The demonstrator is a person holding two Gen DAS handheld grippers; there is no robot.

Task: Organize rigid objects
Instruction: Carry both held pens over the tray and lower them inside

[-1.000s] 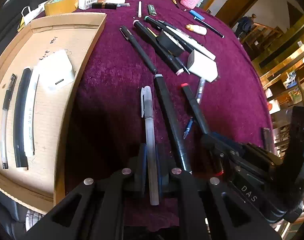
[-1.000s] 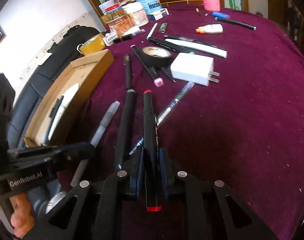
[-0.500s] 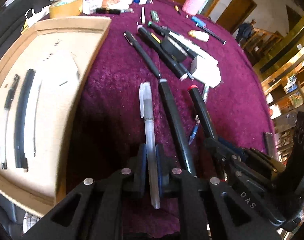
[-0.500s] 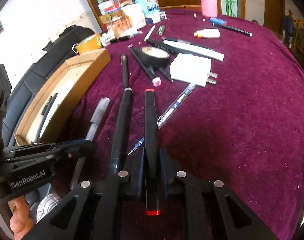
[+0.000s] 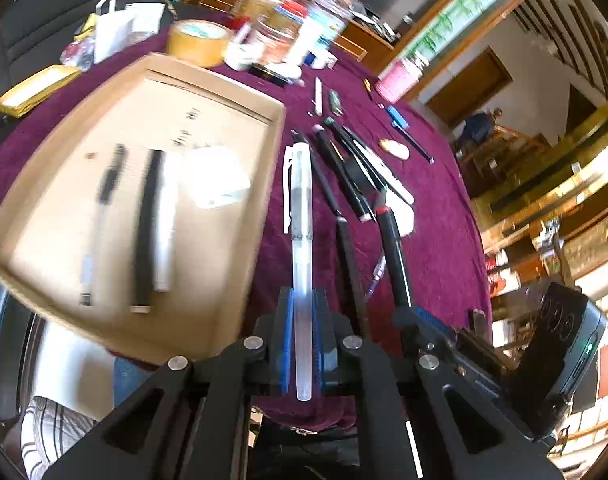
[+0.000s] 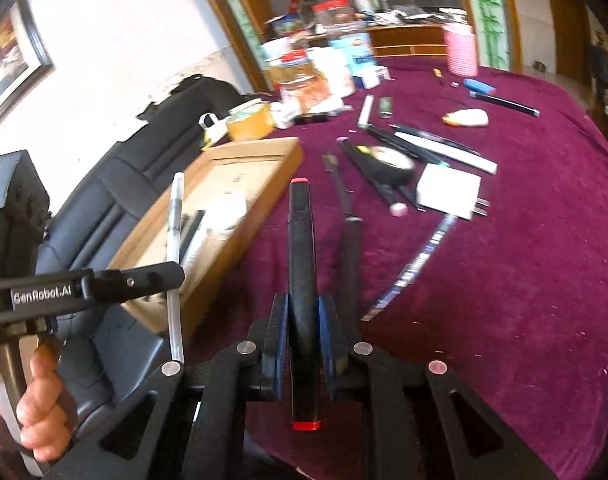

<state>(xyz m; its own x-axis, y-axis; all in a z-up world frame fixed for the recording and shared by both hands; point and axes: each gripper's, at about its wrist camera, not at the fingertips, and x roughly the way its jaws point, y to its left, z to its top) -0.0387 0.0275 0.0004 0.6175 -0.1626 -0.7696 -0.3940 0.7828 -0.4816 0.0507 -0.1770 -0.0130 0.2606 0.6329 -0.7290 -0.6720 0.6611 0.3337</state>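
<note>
Two pens up off the cloth, one per gripper. Left gripper (image 5: 302,320) clenched on a frosted white pen (image 5: 301,248), blue pads pinching the barrel low down, capped clip end pointing away from the camera, bare end poking back past the pads. Long axis runs straight along the fingers, hanging just right of the cardboard tray's (image 5: 264,216) right wall, tip reaching out over the maroon tablecloth (image 5: 444,248). Seen from the right wrist, same pen (image 6: 175,248) standing near upright in front of the tray (image 6: 260,200).

Right gripper (image 6: 302,328) clamped on a fat black marker (image 6: 301,256) with red at both ends, again lengthwise along the fingers, far red cap aimed toward the clutter at the back of the table, near red end sticking out behind the pads.

Inside the tray: a slim pen, a black stick, a white stick and a white block, all blurry, the sticks lying roughly parallel to the held pen.

Readable writing: "GenRobot.AI" on the side of the left gripper body in the right wrist view. Labels on the jars at the back too smeared to read. Some dark marks on the tray floor, unreadable too.

Still on the cloth: another black marker (image 6: 350,248) right beside the held one, a white charger plug (image 6: 448,190), black tape roll (image 6: 384,164), yellow tape roll (image 6: 250,122).
</note>
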